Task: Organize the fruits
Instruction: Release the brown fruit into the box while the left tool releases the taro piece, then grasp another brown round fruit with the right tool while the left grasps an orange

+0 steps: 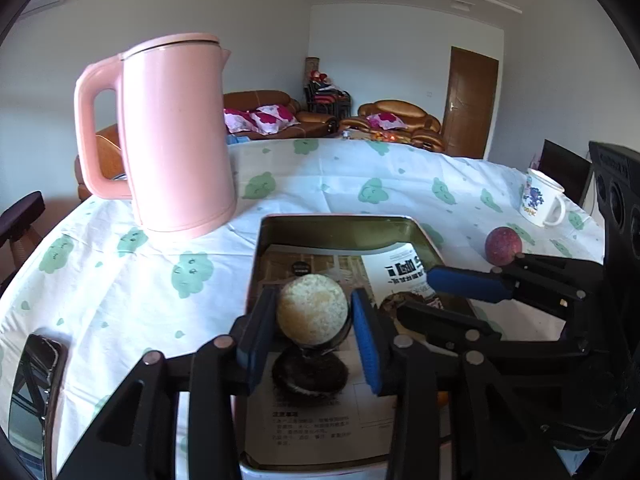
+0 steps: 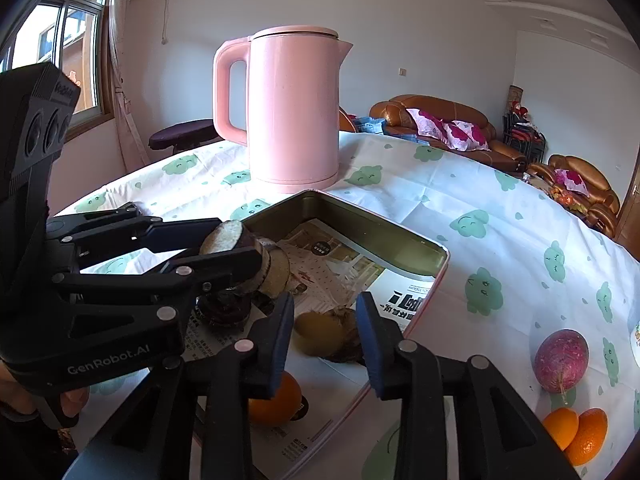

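Holding: the left gripper (image 1: pixel 313 316) has a pale round fruit (image 1: pixel 312 310) squeezed between its fingers, up above the tin tray (image 1: pixel 336 226).
Right gripper (image 2: pixel 326 340): fingers wide apart, nothing in them, over the tray's near side.
In the tray: a dark round fruit (image 1: pixel 310 374) under the pale one, a brown-green fruit (image 2: pixel 320 332), an orange (image 2: pixel 276 400), all on printed paper (image 1: pixel 316 428).
On the worktop (image 1: pixel 120 280): a purple fruit (image 2: pixel 560 360) and two oranges (image 2: pixel 576 432) beside the tray.
Also there: a pink kettle (image 1: pixel 176 136), a white mug (image 1: pixel 542 200), a phone (image 1: pixel 36 392).
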A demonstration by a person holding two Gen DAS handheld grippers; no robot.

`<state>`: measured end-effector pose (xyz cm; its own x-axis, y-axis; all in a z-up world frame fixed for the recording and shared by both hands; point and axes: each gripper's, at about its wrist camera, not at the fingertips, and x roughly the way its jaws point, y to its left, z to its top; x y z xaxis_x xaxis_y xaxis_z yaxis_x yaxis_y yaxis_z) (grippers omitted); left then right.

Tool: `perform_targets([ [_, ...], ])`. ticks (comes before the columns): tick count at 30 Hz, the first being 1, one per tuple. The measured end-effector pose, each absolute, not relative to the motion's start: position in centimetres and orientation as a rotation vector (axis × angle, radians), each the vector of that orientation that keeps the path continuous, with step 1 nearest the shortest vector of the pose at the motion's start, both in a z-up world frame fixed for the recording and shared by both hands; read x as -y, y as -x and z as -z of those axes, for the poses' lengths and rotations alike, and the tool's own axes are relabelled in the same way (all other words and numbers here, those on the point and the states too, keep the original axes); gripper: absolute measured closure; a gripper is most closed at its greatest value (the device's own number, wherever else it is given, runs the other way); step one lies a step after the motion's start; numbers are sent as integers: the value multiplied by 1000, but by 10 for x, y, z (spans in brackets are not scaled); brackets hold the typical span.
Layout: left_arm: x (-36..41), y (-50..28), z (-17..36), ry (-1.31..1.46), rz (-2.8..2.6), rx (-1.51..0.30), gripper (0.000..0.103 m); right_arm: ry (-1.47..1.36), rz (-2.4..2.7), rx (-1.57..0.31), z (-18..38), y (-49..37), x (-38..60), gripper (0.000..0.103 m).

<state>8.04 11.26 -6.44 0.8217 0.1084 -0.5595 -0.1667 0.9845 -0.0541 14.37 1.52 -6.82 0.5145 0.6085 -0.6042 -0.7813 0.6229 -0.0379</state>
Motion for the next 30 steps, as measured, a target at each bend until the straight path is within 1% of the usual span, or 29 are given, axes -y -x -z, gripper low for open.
perform_targets([
  [1,-113,-80,64,102,-156,-586,57,320,-850,-586,68,-144,-14,64],
  [3,-116,-78,63,107,-169,-579,49,306,-844,-580,67,-144,-11,59],
  [4,-117,-76,62,112,-177,-574,46,299,-843,-574,66,-143,-9,58],
  [5,-117,-75,60,114,-186,-567,41,290,-843,-567,65,-142,-7,58],
  [6,-117,-73,59,114,-190,-560,37,282,-842,-560,64,-141,-3,57],
  [10,-109,-70,52,114,-172,-536,32,264,-810,-535,58,-139,12,51],
  [13,-99,-68,47,118,-150,-514,15,234,-774,-513,49,-139,33,48],
  [14,-94,-66,44,118,-136,-499,7,225,-758,-507,46,-140,41,45],
  [15,-90,-65,42,114,-130,-488,5,215,-741,-502,44,-141,49,39],
  [17,-79,-65,38,96,-107,-477,5,196,-707,-492,41,-141,68,35],
  [22,-47,-70,33,56,-41,-472,4,153,-604,-504,42,-150,120,35],
  [30,3,-88,40,-17,46,-505,4,75,-417,-571,54,-169,193,35],
])
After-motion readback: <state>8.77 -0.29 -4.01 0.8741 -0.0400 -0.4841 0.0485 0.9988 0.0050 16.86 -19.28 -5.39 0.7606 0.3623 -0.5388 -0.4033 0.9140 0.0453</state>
